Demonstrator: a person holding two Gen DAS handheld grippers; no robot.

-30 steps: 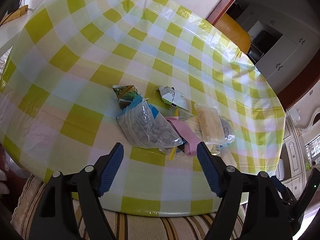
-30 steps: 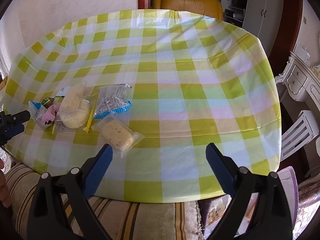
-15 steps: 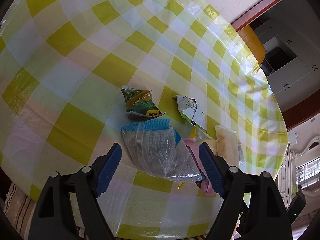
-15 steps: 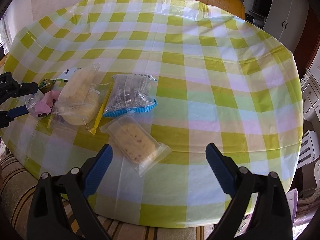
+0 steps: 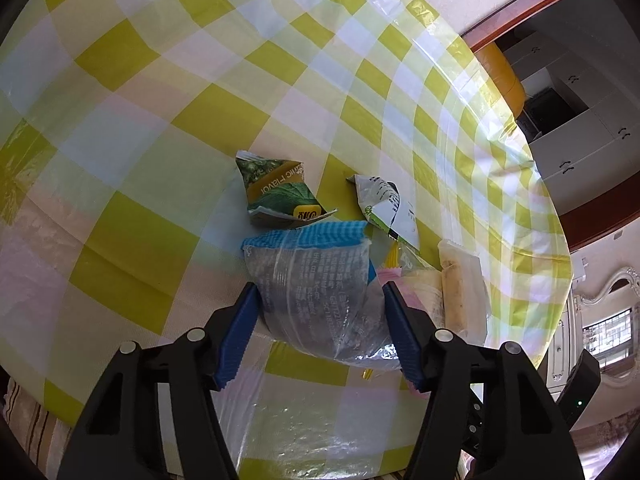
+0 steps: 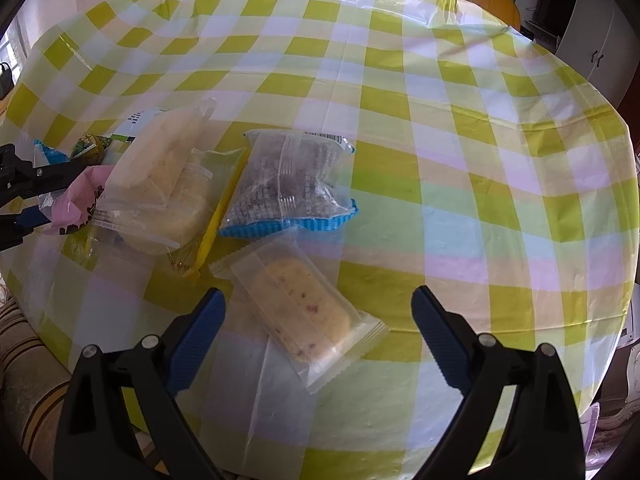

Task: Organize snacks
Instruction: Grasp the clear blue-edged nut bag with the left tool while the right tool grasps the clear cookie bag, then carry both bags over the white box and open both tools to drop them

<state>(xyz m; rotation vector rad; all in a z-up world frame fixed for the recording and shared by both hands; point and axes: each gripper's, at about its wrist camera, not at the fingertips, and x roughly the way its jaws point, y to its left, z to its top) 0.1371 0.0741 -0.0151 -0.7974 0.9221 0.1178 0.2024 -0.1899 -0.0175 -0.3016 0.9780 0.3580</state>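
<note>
- Between the blue pads of the left hand-held gripper (image 5: 320, 320) lies a clear snack bag with a blue-edged seal (image 5: 316, 292); the jaws are closing around it, each pad at or just beside a flank of the bag, though whether they press on it yet I cannot tell.
- That bag's long axis runs straight away from the left hand-held gripper, blue seal at the far end, so the pads meet it across its narrow width.
- Just beyond the seal sits a green packet (image 5: 280, 196), with a white torn wrapper (image 5: 386, 208) beside it, both apart from the jaws.
- Over at the right hand-held gripper (image 6: 318, 328), the jaws are spread wide above a clear-wrapped cake bar (image 6: 304, 312) on the bench (image 6: 480, 160).
- This bar lies slantwise, its near end between the pads, its far end toward the left pad.
- Judging by this, each hand is nearest its own snack.
</note>
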